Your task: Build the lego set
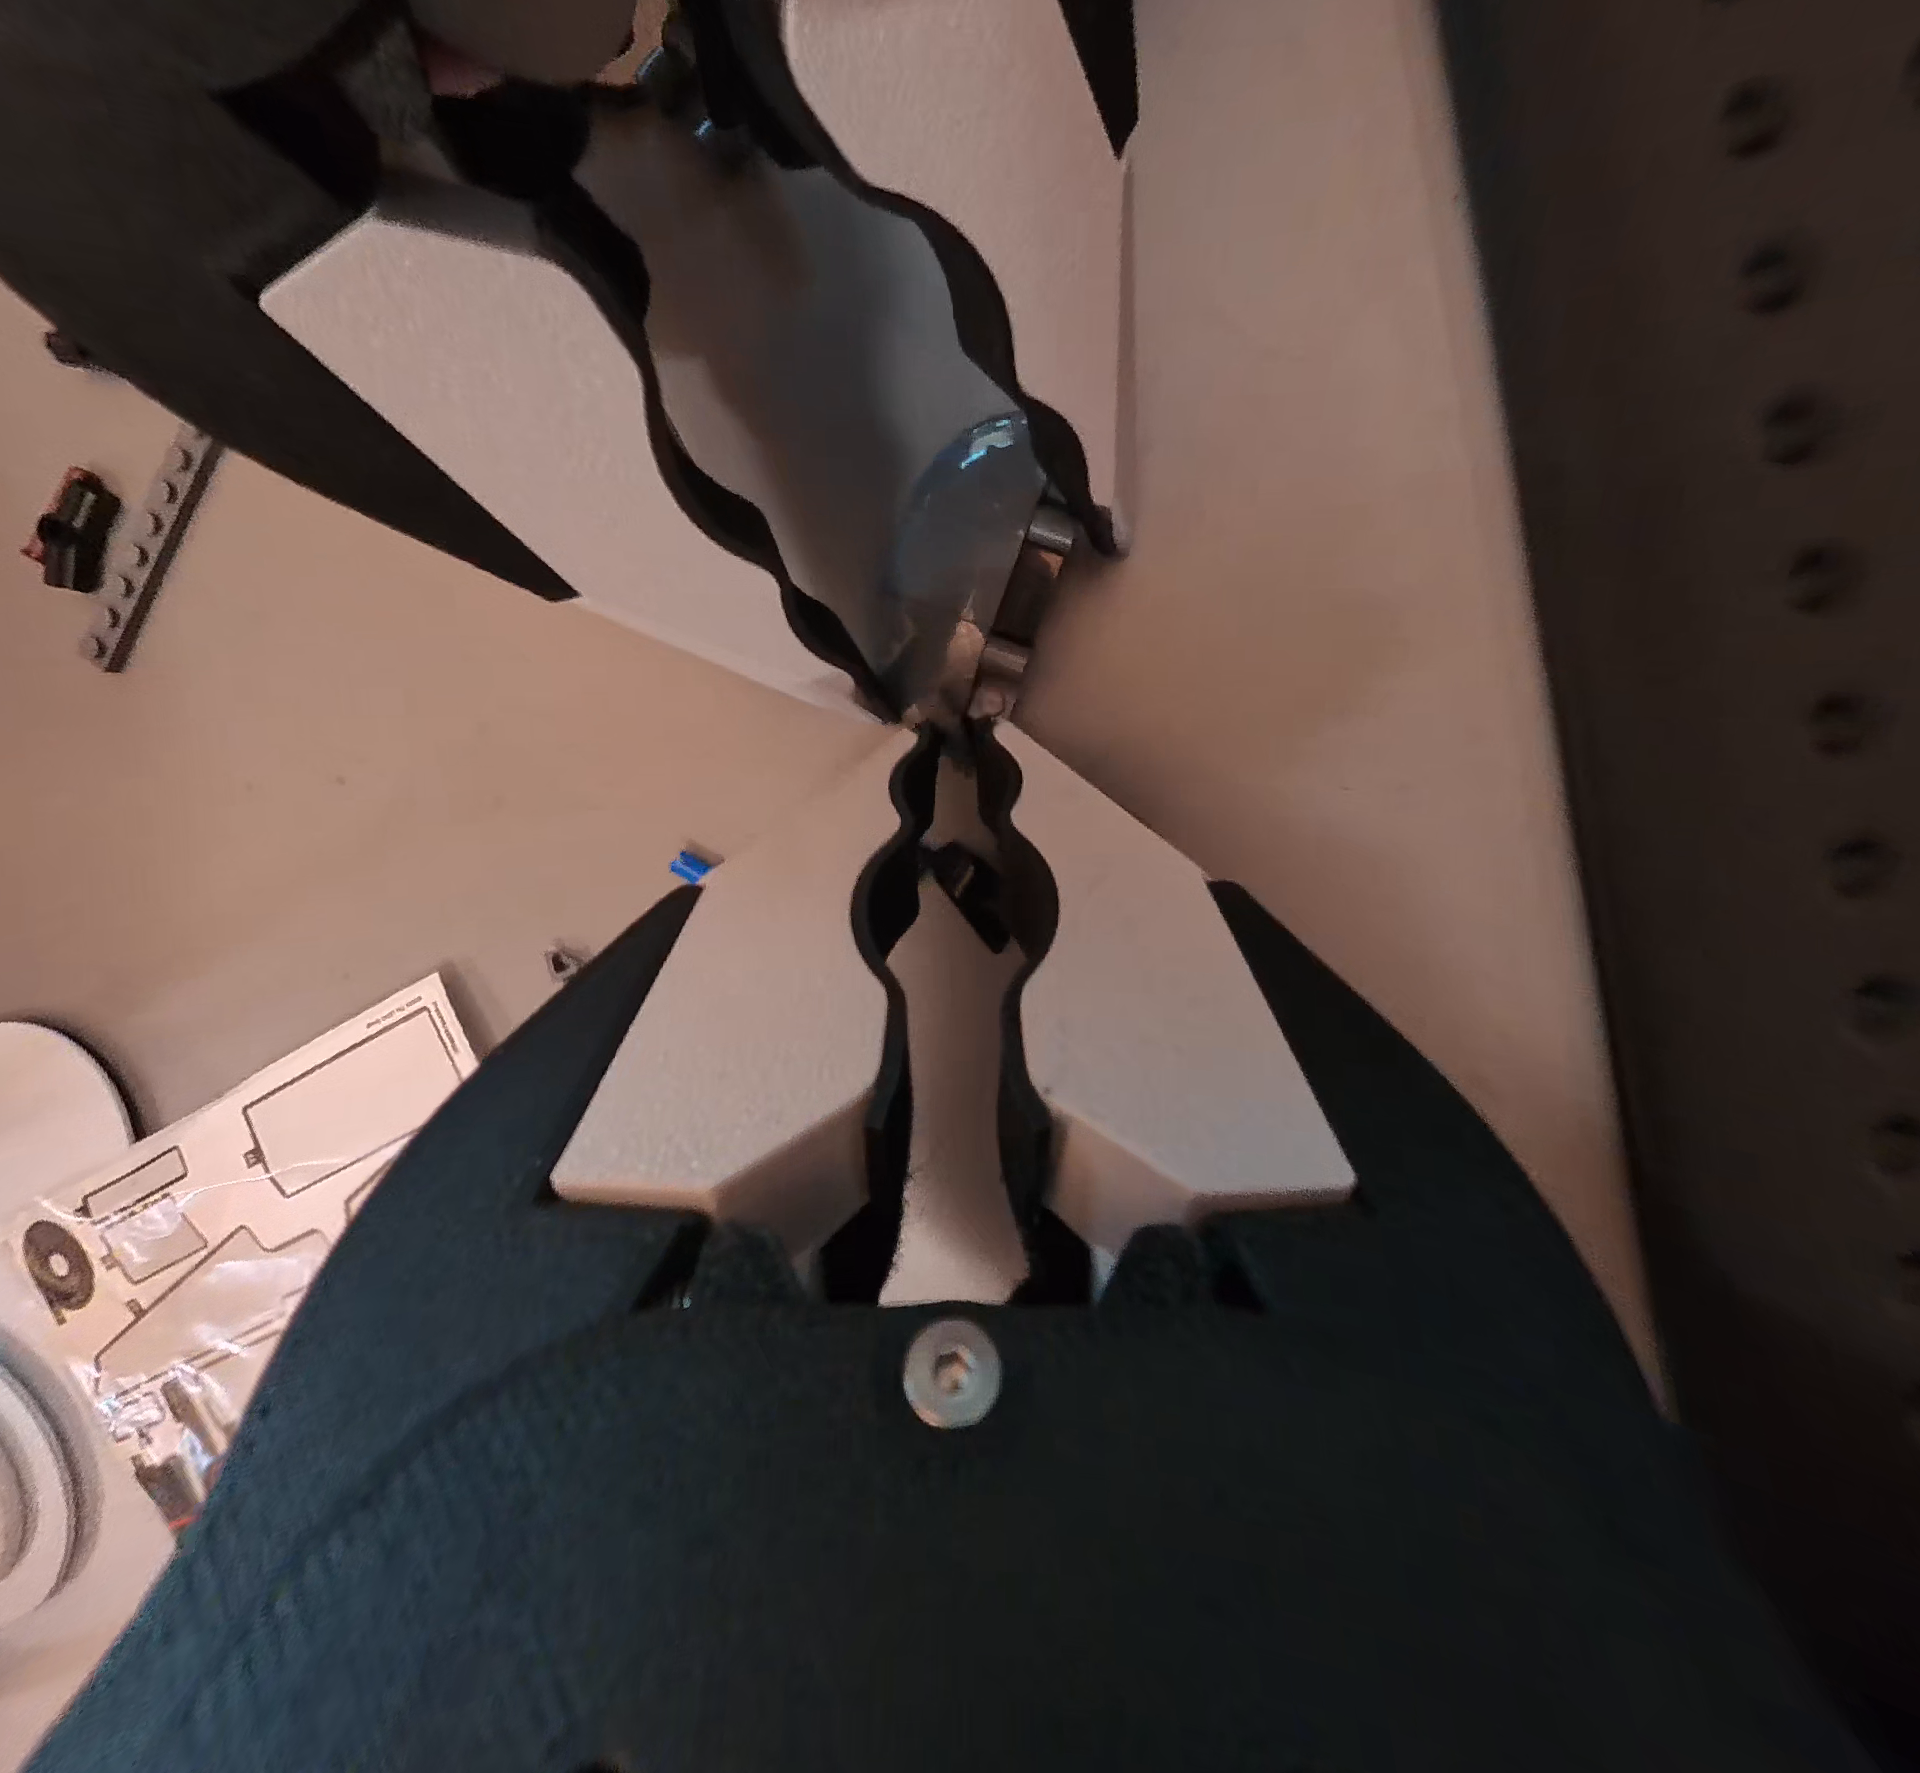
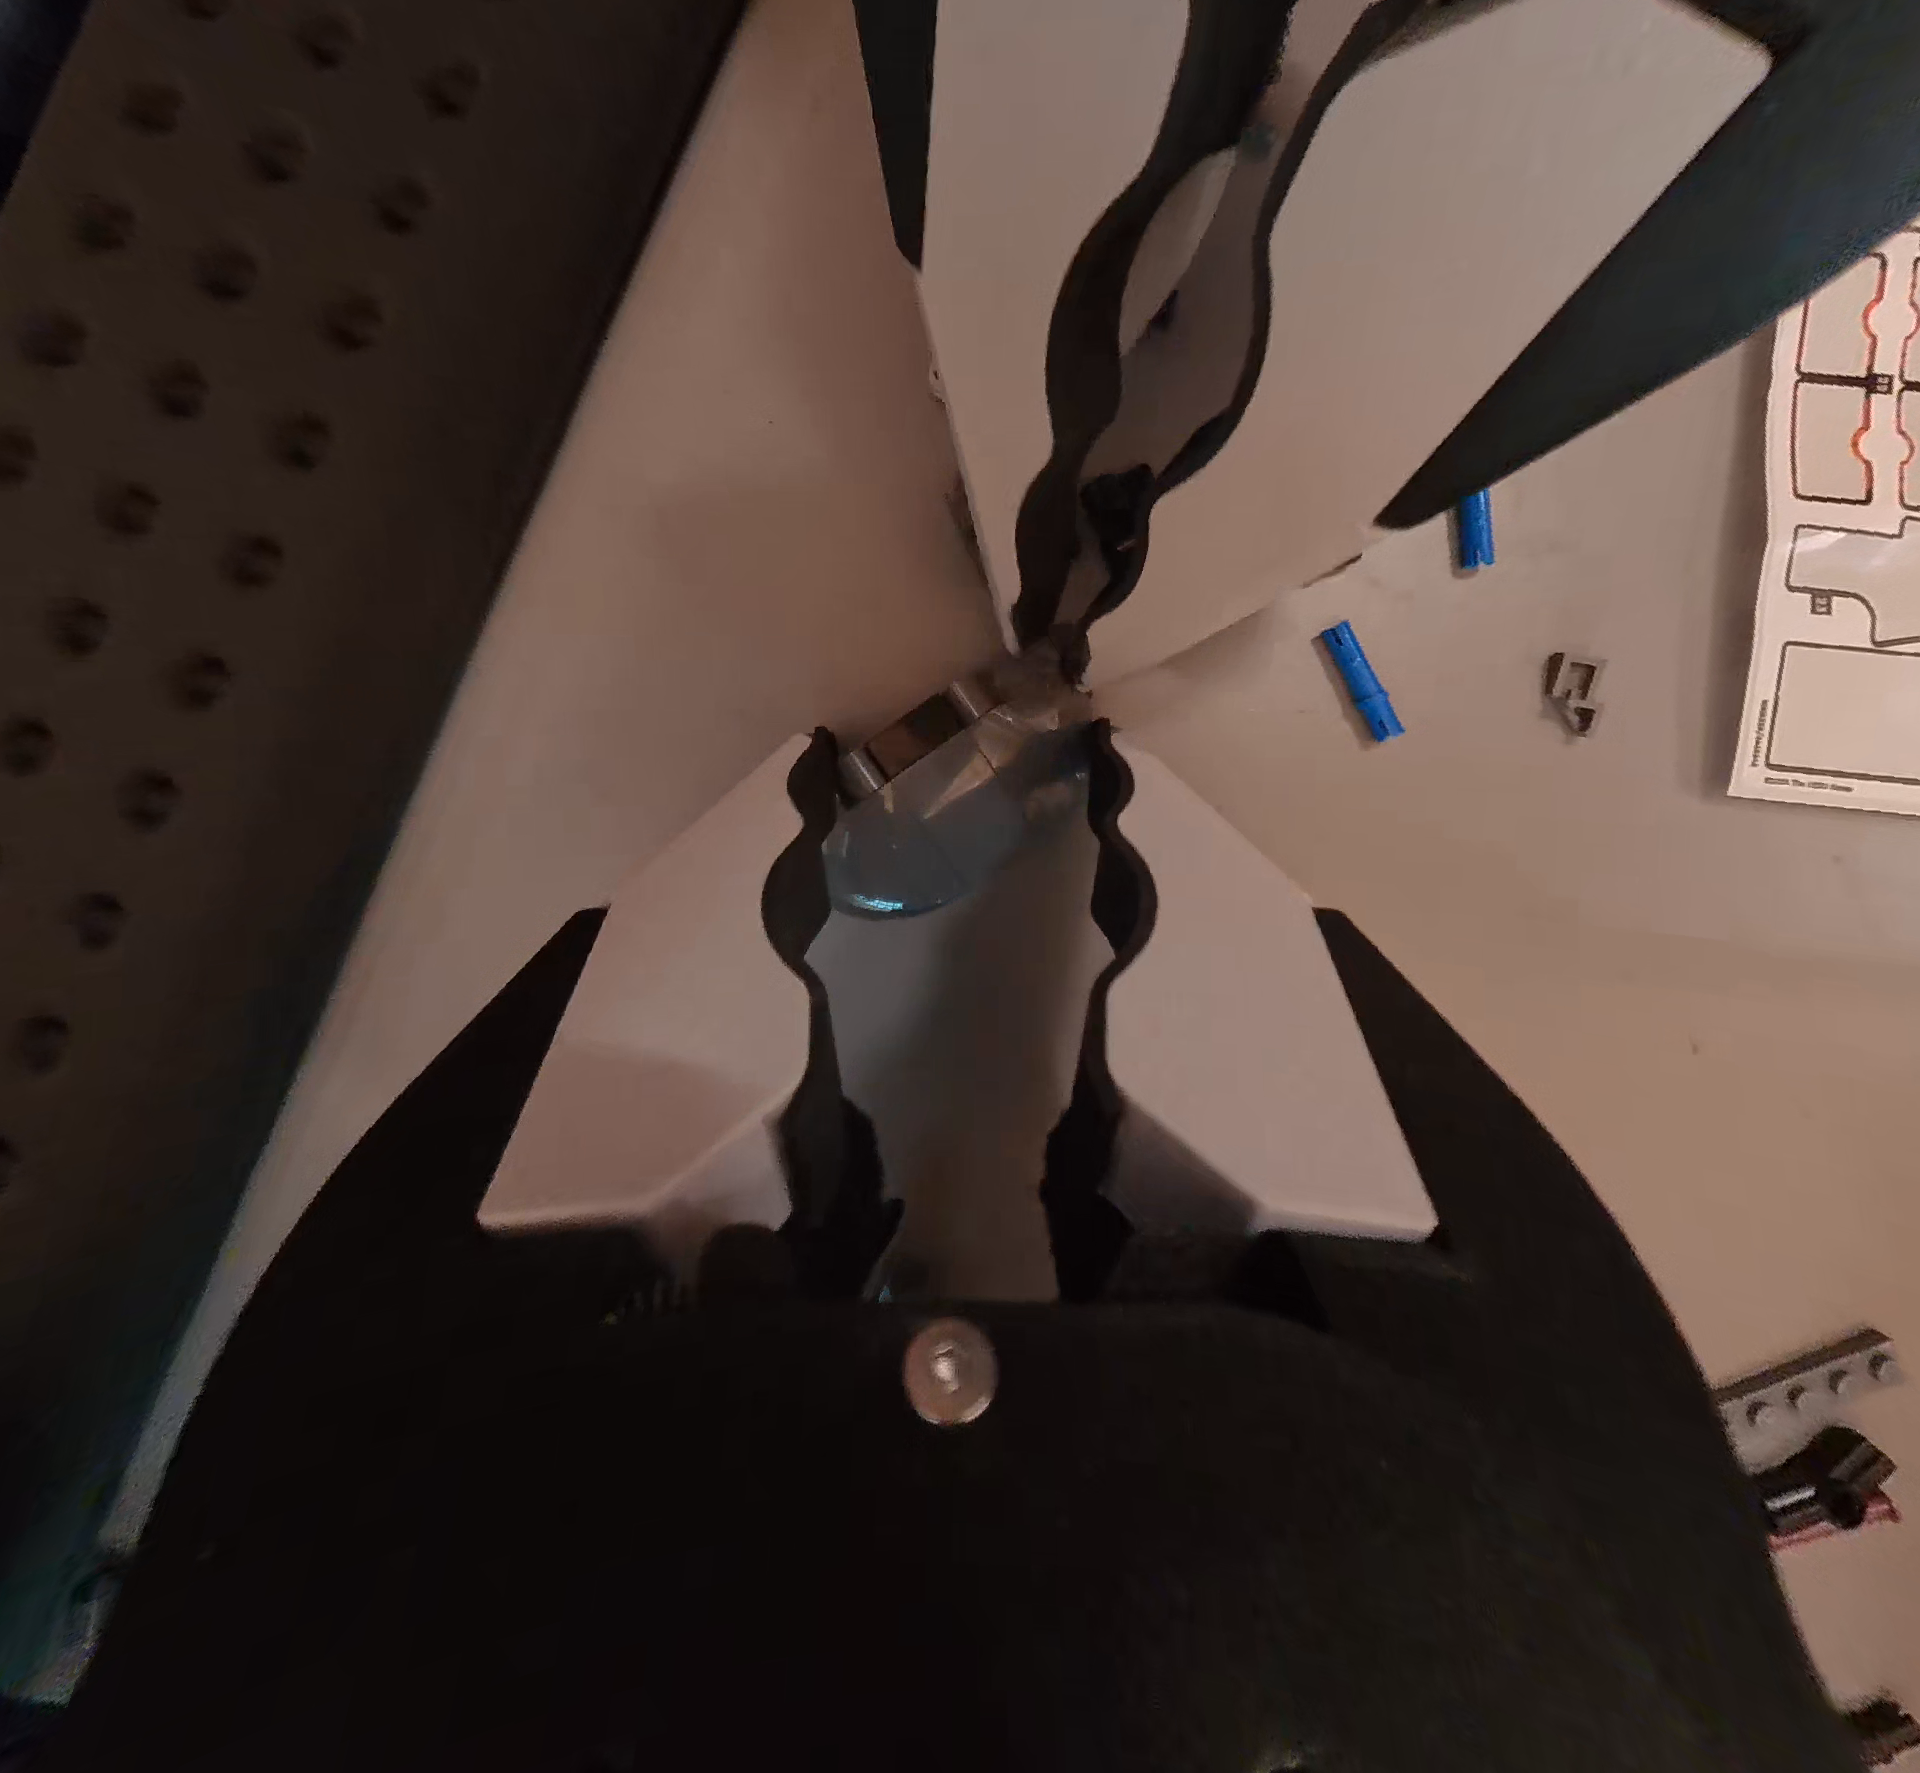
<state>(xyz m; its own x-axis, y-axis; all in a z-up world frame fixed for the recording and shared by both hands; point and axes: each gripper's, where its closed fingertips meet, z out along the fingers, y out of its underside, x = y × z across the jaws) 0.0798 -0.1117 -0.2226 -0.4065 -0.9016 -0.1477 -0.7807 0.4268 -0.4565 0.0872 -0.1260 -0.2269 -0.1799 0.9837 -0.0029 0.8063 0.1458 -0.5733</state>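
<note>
- Closest to our right wrist camera, our right gripper [image 2: 961, 767] clamps a small lego assembly [image 2: 935, 788]: a transparent blue curved piece with grey and dark bricks on its far end, held up above the table [image 2: 1455, 1048].
- From the far side, our left gripper [image 1: 951, 736] meets that assembly tip to tip, its fingers together on a small dark piece [image 1: 971, 892] that sits between their wavy pads.
- Beyond the grippers we see two blue pins [image 2: 1361, 681] lying loose on the pale table, with a small grey clip [image 2: 1574, 693] just beside them.
- Further right lies a printed sheet [image 2: 1839, 528] of outlined shapes.
- Near our right gripper's body rests a grey studded plate [image 2: 1808, 1401] with a black part [image 2: 1818, 1495] just beside it.
- Along the table's other side we see a dark perforated panel [image 2: 260, 373].
</note>
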